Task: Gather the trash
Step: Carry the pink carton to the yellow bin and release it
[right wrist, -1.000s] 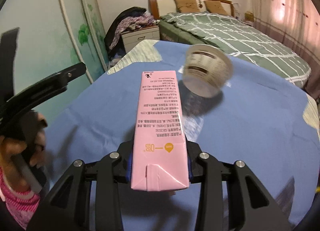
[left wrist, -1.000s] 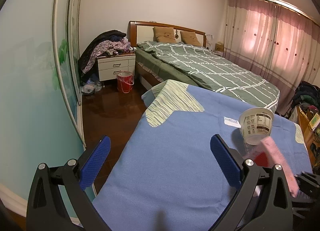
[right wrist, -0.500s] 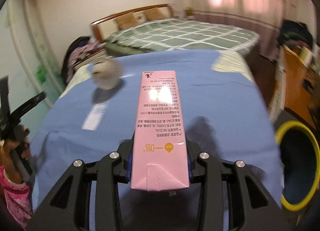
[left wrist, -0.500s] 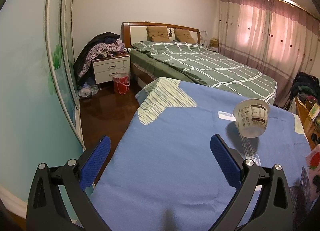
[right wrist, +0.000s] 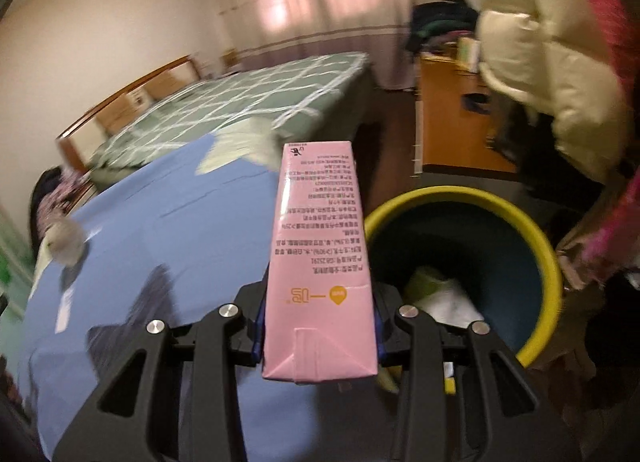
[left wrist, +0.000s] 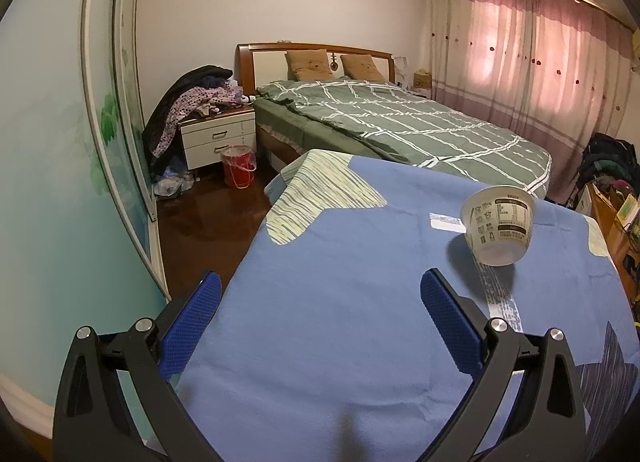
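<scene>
My right gripper (right wrist: pixel 318 336) is shut on a pink drink carton (right wrist: pixel 320 262) and holds it at the table's right edge, beside a yellow-rimmed dark bin (right wrist: pixel 464 197) that holds white and green trash (right wrist: pixel 440 294). My left gripper (left wrist: pixel 320 310) is open and empty above the blue table cloth (left wrist: pixel 340 262). A white plastic cup (left wrist: pixel 498 229) with a printed label stands on the cloth ahead and to the right of the left gripper. It shows blurred in the right wrist view (right wrist: pixel 64 244).
A bed with a green checked cover (left wrist: pixel 400 125) stands behind the table. A white nightstand (left wrist: pixel 218 137) piled with clothes and a red bucket (left wrist: pixel 239 171) are at the left wall. A wooden cabinet (right wrist: pixel 448 129) and a cream jacket (right wrist: pixel 540 61) are right of the bin.
My right gripper has swung right with the carton, from facing the cup to beside the bin. The left gripper has stayed open and shifted only slightly.
</scene>
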A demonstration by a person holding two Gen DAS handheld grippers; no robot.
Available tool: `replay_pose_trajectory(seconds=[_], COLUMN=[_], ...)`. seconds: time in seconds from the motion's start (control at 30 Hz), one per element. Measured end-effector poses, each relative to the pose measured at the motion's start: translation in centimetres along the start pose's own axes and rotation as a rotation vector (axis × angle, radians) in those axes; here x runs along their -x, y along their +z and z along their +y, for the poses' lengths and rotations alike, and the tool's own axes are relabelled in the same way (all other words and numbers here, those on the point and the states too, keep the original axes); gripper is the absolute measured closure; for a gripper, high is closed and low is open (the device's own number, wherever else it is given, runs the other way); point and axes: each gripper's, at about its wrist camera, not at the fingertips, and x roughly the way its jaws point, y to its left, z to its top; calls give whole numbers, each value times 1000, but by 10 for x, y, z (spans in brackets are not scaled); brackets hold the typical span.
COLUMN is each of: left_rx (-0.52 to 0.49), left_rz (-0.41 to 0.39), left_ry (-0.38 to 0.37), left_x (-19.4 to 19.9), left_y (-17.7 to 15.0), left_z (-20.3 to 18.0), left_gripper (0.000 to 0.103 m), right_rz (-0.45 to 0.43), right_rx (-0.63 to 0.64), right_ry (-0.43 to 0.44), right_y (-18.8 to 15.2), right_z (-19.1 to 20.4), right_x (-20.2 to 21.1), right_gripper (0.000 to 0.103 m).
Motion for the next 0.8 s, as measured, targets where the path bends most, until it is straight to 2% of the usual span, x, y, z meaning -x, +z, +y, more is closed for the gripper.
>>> replay_pose_trajectory(seconds=[0.23, 0.63, 0.67, 0.7, 0.73, 0.8], left_rx=[-5, -18, -19, -21, -22, -24], left_rz=[4, 6, 5, 4, 4, 3], left_ry=[-2, -20, -21, -23, -24, -24], left_x=[1, 2, 2, 3, 3, 3], left_y=[-1, 0, 0, 0, 0, 0], left_z=[-2, -5, -6, -6, -7, -7], left_gripper=[5, 5, 5, 5, 5, 5], right_rz=[-17, -8, -9, -14, -23, -43], right_rx=[-74, -134, -138, -140, -141, -132], right_ry=[-111, -177, -181, -187, -193, -206], right_y=[2, 9, 9, 8, 8, 8], right_z=[-28, -37, -37, -38, -38, -34], right_x=[-11, -21, -21, -20, -18, -14], right_gripper=[67, 66, 58, 41, 36, 35])
